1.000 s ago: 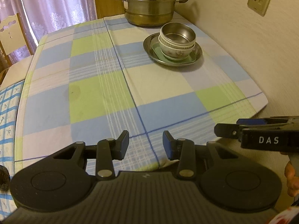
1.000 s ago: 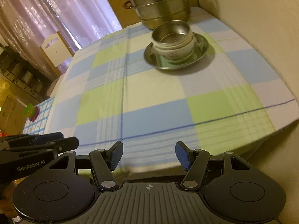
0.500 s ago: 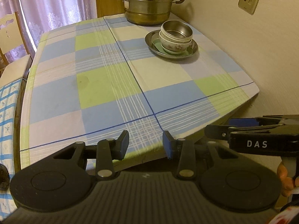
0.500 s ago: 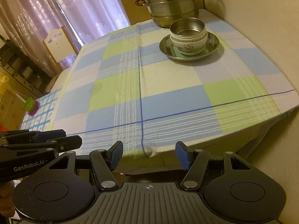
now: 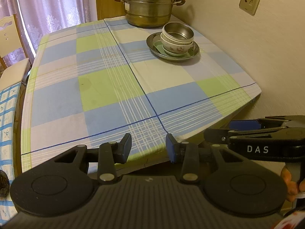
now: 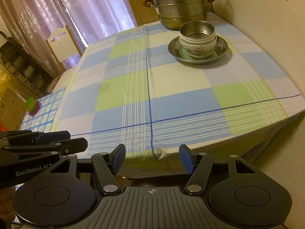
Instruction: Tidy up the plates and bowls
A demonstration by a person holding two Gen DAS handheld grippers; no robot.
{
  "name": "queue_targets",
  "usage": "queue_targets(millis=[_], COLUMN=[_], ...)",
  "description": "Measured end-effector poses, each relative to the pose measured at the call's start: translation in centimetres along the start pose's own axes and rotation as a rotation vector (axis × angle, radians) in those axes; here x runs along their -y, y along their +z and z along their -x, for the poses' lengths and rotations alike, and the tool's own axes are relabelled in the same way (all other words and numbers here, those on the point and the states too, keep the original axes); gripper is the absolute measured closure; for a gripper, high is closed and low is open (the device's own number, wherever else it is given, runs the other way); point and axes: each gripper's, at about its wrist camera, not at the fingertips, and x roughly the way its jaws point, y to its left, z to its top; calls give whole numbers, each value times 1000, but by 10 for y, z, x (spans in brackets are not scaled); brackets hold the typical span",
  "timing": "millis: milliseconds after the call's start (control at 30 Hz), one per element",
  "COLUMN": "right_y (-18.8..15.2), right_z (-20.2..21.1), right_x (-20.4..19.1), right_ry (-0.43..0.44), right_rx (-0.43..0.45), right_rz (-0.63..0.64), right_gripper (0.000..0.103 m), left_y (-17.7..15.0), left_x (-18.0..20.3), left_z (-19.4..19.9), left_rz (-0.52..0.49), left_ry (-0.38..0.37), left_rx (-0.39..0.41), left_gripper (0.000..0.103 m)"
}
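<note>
A steel plate [image 5: 152, 43] [image 6: 174, 52] sits at the far right of the checked table and carries a small green dish [image 5: 158, 47] [image 6: 182, 53], a flowered white bowl [image 5: 176, 47] [image 6: 198, 50] and a steel bowl [image 5: 178, 31] [image 6: 196, 29] nested on top. My left gripper [image 5: 148, 148] is open and empty, off the table's near edge. My right gripper [image 6: 152, 159] is open and empty, also off the near edge. Each gripper shows in the other's view: the right one [image 5: 246, 131], the left one [image 6: 66, 140].
A tall stacked steel steamer pot [image 5: 148, 3] [image 6: 181, 3] stands at the back by the wall. The wall runs along the table's right side. A chair [image 6: 63, 43] stands at the left by the curtains. A second blue-patterned surface [image 6: 40, 114] with a small toy lies lower left.
Both grippers have drawn back from the table toward its near edge and past it; the stacked dishes look farther away. The jaws stay open.
</note>
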Motion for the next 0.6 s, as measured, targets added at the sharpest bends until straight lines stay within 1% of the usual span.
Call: queue_targets(millis=[600], right_y=[1], right_z=[0], right_x=[0], right_ry=[-1], right_rx=[-2], right_rz=[3], right_gripper=[41], left_y=[0], left_x=[1], left_z=[-2], left_rz=[1], left_ry=[-1], left_rx=[-1], left_gripper=[67])
